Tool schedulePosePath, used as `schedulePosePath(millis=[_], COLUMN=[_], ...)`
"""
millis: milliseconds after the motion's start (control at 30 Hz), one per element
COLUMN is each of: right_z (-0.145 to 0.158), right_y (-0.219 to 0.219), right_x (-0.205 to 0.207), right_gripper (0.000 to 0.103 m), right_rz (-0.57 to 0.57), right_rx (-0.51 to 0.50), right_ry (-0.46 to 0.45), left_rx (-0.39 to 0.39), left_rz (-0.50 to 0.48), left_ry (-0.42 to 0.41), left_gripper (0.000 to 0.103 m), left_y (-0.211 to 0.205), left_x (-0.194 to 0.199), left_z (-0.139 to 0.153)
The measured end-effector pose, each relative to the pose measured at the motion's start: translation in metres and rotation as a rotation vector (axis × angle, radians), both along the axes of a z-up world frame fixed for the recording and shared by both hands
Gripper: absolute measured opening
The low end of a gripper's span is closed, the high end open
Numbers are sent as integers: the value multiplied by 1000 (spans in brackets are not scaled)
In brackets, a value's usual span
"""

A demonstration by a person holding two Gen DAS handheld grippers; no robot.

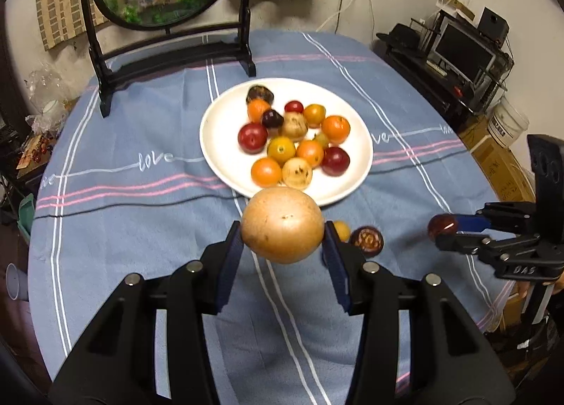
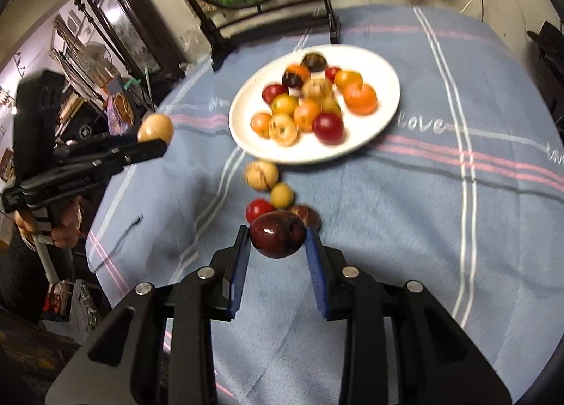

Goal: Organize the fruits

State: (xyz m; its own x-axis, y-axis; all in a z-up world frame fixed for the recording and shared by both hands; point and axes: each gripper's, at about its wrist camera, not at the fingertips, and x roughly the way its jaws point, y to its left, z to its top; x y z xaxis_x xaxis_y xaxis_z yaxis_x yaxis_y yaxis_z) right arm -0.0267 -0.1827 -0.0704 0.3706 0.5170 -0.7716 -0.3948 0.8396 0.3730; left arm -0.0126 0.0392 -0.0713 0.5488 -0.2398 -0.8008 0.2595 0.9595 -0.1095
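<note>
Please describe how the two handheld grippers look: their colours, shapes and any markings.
Both are black, angular frames with silver round bolts and flat blue pads on two fingers. The left gripper appears the same as the right gripper. The right gripper's side carries pale lettering, too blurred to read surely.

surface: table, blue striped cloth [image 2: 405,228] | on it: white plate [image 2: 384,115], four loose fruits [image 2: 261,175], framed stand [image 1: 169,62]

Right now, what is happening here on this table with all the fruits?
A person holds a gripper in each hand. The left gripper is shut on a round tan fruit, and the right gripper is shut on a dark red plum-like fruit, both above the blue striped tablecloth. A white round plate already holds many fruits; four small fruits lie loose on the cloth before it.
</note>
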Motion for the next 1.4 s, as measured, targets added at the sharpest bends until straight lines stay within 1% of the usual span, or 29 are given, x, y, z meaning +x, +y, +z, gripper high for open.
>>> schedulePosePath(millis=[100,267,433,533,667,767,1067,1300,1367,1400], right_z=[20,52,64,64,59,56,50,40,37,37], right_y=[-9,-26,-34,-36,-33,-31,-28,-16,-11,-7], right_x=[7,20,37,46,54,56,69,87,94,99], right_gripper=[33,33,33,33,33,33,33,33,33,33], right_rz=[-20,-66,-93,-98,-95,-87,-74,-42,-31,-27], right_rx=[18,55,83,90,89,88,82,61,50,28], right_ry=[-43,-114,-140,-140,-131,-120,-102,-82,-83,-94], left_rx=[-8,1,9,27,47,46,53,84,87,84], left_rz=[4,12,-3,-18,-21,-27,-20,-6,9,22], left_ry=[-20,-53,-82,-95,-92,-86,-54,-33,-22,-11], left_gripper=[46,46,46,46,46,46,46,46,46,46], left_y=[0,-4,-19,-32,-43,-48,-52,-50,-46,-42], left_x=[5,20,38,48,58,63,76,89,93,96], left_z=[11,27,39,42,41,39,28,13,8,5])
